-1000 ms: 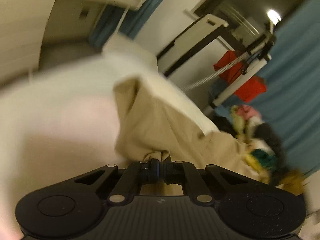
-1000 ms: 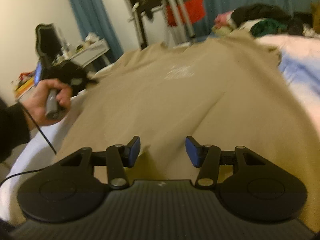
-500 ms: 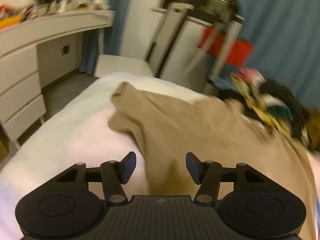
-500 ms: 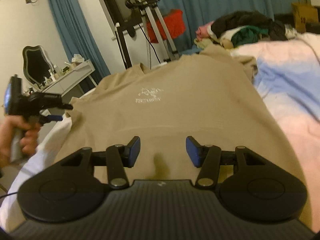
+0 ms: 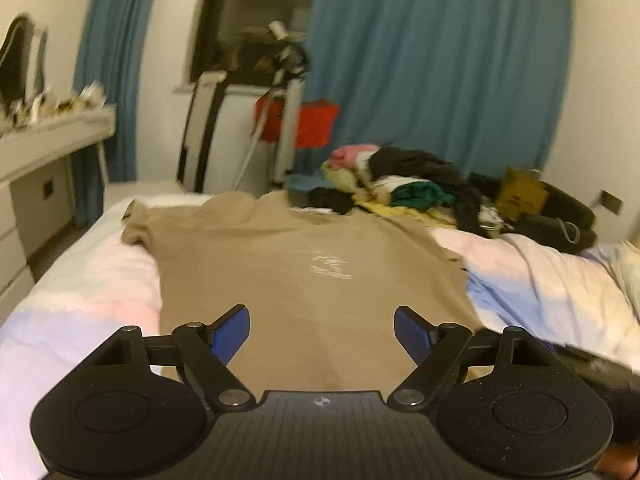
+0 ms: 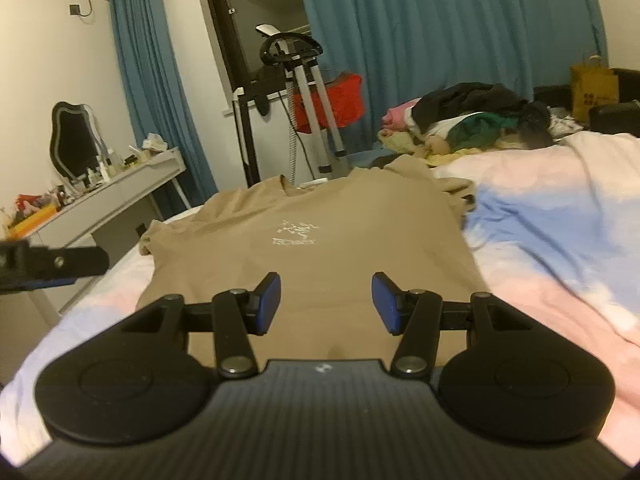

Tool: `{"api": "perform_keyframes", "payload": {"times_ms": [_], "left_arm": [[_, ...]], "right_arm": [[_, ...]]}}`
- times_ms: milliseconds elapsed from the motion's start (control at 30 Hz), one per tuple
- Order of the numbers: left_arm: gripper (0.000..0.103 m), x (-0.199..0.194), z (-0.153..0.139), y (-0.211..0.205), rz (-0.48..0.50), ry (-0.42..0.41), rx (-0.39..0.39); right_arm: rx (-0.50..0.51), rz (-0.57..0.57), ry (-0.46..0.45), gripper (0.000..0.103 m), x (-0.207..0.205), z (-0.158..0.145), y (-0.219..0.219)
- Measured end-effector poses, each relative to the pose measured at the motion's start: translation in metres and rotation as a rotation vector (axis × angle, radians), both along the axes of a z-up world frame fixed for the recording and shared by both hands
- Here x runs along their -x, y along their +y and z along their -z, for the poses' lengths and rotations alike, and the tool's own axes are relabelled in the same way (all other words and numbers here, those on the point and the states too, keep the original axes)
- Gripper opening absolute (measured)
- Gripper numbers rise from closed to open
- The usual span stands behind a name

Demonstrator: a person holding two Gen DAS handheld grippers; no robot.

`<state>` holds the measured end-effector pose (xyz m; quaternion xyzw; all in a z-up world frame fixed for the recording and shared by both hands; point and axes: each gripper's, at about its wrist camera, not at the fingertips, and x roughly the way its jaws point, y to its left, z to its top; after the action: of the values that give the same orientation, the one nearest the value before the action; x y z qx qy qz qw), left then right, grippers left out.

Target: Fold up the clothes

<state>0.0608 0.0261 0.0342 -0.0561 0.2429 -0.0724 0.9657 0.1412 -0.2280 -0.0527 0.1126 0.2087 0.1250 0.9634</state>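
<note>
Lying flat and face-up on the bed (image 6: 552, 264), print showing: a tan T-shirt (image 6: 320, 256), spread lengthwise along the bed's left side, collar toward the far edge, hem toward the near edge. Left sleeve bunched close to the left edge of the bed; right sleeve rumpled against the pink-and-blue bedding. No fold yet made, by the look of it: body smoothed out, both sleeves still out to the sides, so the spreading done and the folding itself all still to come. Hovering above the hem, the left tongs (image 5: 322, 330), blue pads wide apart and holding nothing. Same for the right tongs (image 6: 326, 303), parted over the lower body of the shirt, empty, not touching cloth as far as can be told. Seen at the left margin of the right wrist view, part of the other tool over the bed's left edge. Heaped at the far edge of the bed, a pile of unfolded clothes (image 6: 468, 120) in black, green, pink and yellow, presumably waiting their turn. Beyond the bed: blue curtains (image 6: 440, 40), a metal stand (image 6: 316, 92) with something red behind it, a white dresser (image 6: 120, 196) with a mirror along the left wall, and a brown paper bag (image 6: 594, 90) at far right.
</note>
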Motion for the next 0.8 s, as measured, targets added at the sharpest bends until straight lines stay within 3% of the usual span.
{"api": "perform_keyframes", "payload": {"times_ms": [100,267,333,533,800], "left_arm": [[0.083,0.02,0.022,0.001,0.028,0.03,0.061],[0.081,0.021,0.059,-0.001,0.05,0.184,0.125],[0.081,0.018,0.068,-0.01,0.1,0.226,0.136],[0.075,0.021,0.09,-0.049,0.315,0.272,0.125],[0.073,0.047,0.106,-0.106,0.661,0.245,0.062]], "right_arm": [[-0.012,0.018,0.001,0.054,0.014,-0.005,-0.01],[-0.013,0.037,0.01,0.054,0.034,-0.02,-0.027],[-0.006,0.032,0.004,0.054,0.039,-0.026,-0.032],[0.012,0.102,0.005,0.054,0.054,-0.032,-0.059],[-0.137,0.184,0.059,0.054,0.048,-0.022,-0.102]]}}
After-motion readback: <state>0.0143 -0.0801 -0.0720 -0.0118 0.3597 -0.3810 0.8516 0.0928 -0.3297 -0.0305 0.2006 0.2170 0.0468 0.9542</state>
